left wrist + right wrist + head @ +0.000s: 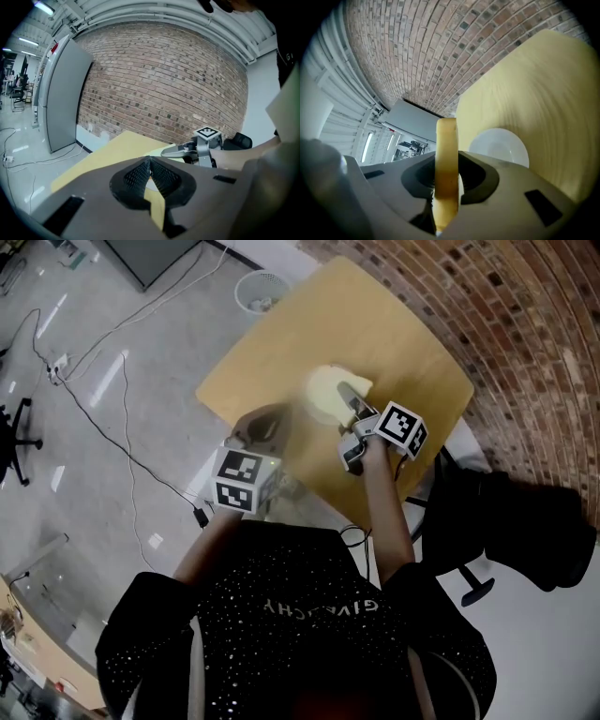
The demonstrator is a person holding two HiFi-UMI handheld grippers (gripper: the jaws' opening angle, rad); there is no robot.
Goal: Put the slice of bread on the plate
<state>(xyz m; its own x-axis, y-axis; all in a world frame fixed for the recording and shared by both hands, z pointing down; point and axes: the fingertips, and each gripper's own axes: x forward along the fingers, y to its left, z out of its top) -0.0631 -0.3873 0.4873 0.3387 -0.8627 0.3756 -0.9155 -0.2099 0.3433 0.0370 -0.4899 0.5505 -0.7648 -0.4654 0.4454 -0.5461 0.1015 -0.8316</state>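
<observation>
A pale slice of bread (446, 173) stands edge-on between the jaws of my right gripper (446, 161), which is shut on it. Just beyond and to the right of the jaws, a white plate (499, 148) lies on the light wooden table (543, 103). In the head view the right gripper (354, 397) hangs over the near right part of the plate (322, 393). My left gripper (262, 424) hovers at the table's near edge, left of the plate. Its jaws meet at the tips with nothing between them (150, 161), and the right gripper (180, 151) shows ahead of it.
A brick wall (506, 306) runs behind the table. A white wastebasket (261, 289) stands on the floor beyond the table's far corner, and cables (112, 399) trail across the floor at left. A black chair (511, 521) is at my right. A grey panel (63, 93) leans by the wall.
</observation>
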